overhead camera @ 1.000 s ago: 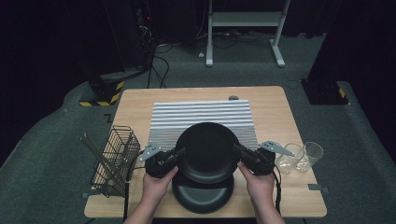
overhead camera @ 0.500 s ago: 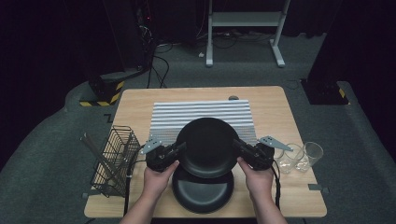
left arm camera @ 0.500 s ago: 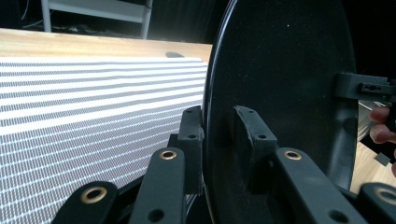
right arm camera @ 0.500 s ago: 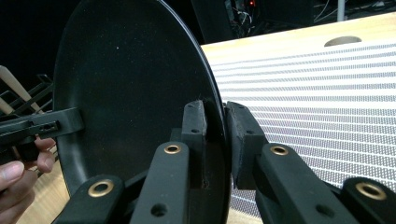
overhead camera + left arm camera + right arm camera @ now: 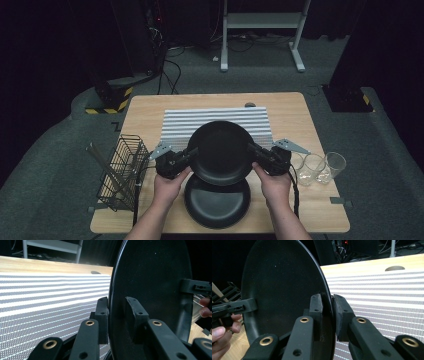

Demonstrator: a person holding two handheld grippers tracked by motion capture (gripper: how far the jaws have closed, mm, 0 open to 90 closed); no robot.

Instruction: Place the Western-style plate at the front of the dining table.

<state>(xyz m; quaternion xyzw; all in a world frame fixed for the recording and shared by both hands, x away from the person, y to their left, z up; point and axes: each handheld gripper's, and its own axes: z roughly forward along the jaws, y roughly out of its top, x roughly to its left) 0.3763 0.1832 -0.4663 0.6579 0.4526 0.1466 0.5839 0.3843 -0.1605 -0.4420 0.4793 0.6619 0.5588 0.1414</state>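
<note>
A black plate [image 5: 221, 152] hangs tilted above the striped mat [image 5: 215, 117], gripped at opposite rims. My left gripper [image 5: 192, 152] is shut on its left rim and my right gripper [image 5: 252, 149] on its right rim. In the left gripper view the jaws [image 5: 117, 305] clamp the plate [image 5: 155, 285] edge-on, with the right gripper [image 5: 195, 287] across it. The right gripper view shows its jaws [image 5: 327, 301] pinching the plate [image 5: 282, 282], and the left gripper [image 5: 234, 307] on the far rim. A second black plate [image 5: 217, 202] lies flat on the table below.
A wire basket [image 5: 122, 170] holding wooden utensils stands at the table's left edge. Three clear glasses [image 5: 320, 167] sit at the right. The wooden table [image 5: 295, 115] has a small round hole [image 5: 250, 105] behind the mat. Dark floor and equipment surround it.
The held plate and both grippers have crept slightly away from the person, uncovering a bit more of the lower plate.
</note>
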